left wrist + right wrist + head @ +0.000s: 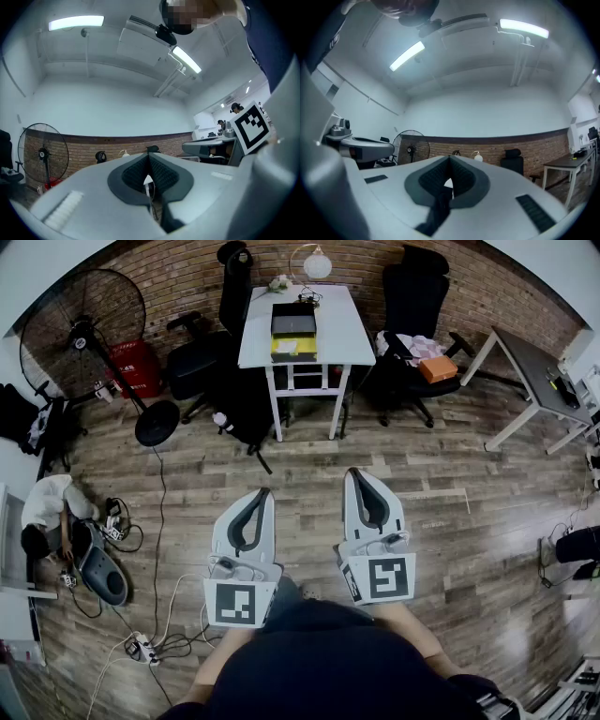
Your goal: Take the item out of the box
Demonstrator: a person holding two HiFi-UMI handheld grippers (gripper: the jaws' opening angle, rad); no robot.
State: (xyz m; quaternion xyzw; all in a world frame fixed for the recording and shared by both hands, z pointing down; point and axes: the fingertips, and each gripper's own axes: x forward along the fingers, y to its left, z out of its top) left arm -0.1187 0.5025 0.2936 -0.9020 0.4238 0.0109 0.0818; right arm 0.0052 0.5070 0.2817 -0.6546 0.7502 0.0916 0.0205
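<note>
Fingers (133, 174) are pressed together on both tools, with nothing caught between them. The left gripper (264, 493) and the right gripper (353, 472) are held side by side in front of the person, roughly level above the wooden floor (450, 521) and well apart from the box. The box (293, 324) is dark with a yellow part at its near end. It sits on the white worktop (349, 334) across the room, midway between the side edges and toward the near edge. What lies inside it I cannot make out. A round-globed lamp (317, 265) stands at the worktop's far edge. Black office chairs (412, 306) flank the worktop, and a standing fan (84, 334) is off to the left by the brick wall (187, 277).
</note>
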